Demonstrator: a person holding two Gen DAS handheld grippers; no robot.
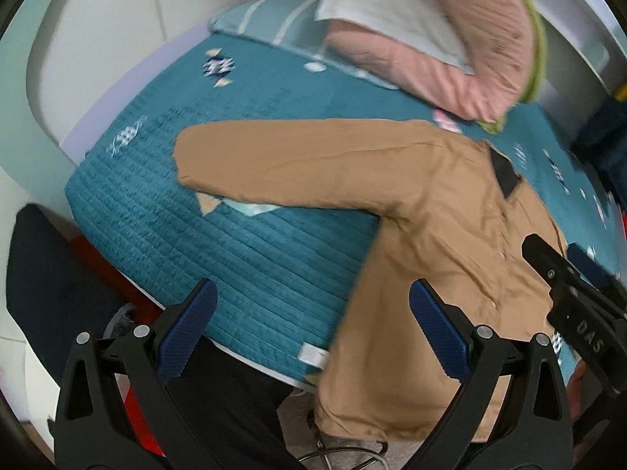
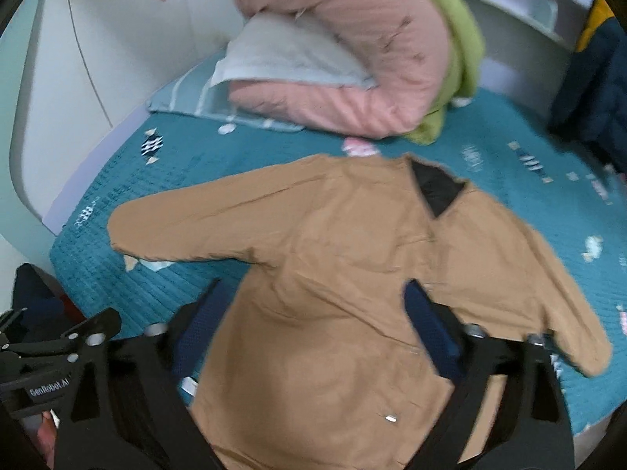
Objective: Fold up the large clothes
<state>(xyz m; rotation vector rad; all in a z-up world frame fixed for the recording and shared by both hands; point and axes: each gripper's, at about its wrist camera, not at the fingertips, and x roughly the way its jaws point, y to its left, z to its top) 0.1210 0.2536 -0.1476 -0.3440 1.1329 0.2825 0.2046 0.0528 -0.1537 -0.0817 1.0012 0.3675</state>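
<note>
A tan long-sleeved jacket (image 2: 345, 258) with a black collar (image 2: 437, 188) lies spread flat on a teal quilted bed (image 2: 156, 156), sleeves out to both sides, hem hanging over the front edge. In the left wrist view the jacket (image 1: 423, 235) fills the right side, its left sleeve stretched across the bed (image 1: 243, 250). My left gripper (image 1: 313, 309) is open and empty, above the bed edge left of the jacket body. My right gripper (image 2: 313, 305) is open above the jacket's lower body; it also shows in the left wrist view (image 1: 568, 293).
A folded pink duvet (image 2: 345, 78) with a green blanket (image 2: 458, 66) and a white pillow (image 2: 286, 58) lies at the head of the bed. A white wall (image 2: 98, 39) runs along the left. Dark clothes (image 2: 595, 90) hang at the right. Dark cloth (image 1: 47, 274) sits below the left bed edge.
</note>
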